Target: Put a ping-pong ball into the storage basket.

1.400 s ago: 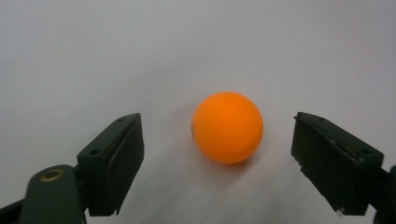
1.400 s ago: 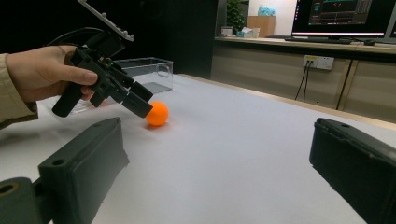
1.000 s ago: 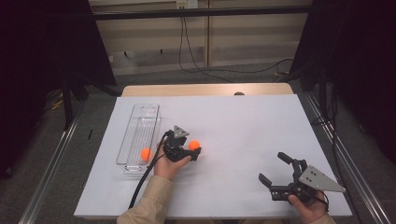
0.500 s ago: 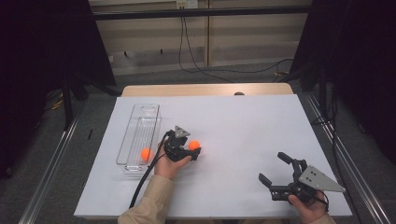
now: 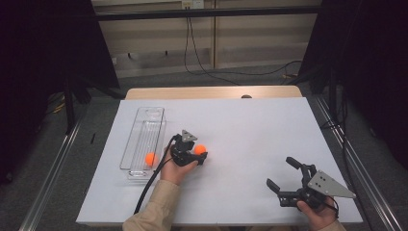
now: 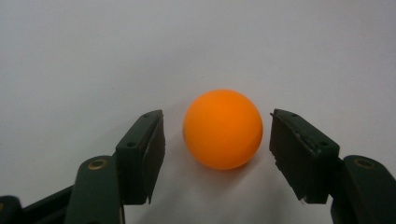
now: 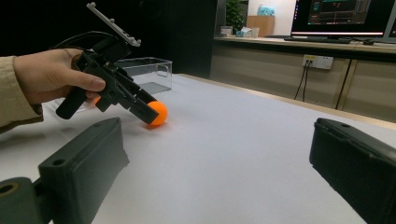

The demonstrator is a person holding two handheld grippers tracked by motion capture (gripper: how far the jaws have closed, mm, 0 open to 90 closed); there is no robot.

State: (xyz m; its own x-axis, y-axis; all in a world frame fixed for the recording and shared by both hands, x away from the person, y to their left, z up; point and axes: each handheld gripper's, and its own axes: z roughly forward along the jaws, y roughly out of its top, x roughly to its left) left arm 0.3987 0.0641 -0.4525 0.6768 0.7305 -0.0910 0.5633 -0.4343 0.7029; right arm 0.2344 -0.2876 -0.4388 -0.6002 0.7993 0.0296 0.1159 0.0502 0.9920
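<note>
Orange ball sat on white table, just right of clear tray; left gripper jaws closing around it, pads not yet touching. Right gripper idle, open, well apart. Risk: off-centre squeeze could squirt ball away

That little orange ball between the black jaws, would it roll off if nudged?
Probably: the orange ball is round and smooth on a flat white table, so an uneven touch may send it rolling. It looks light and hollow. The left gripper, whose jaws have been closing, doesn't touch it yet.
</note>
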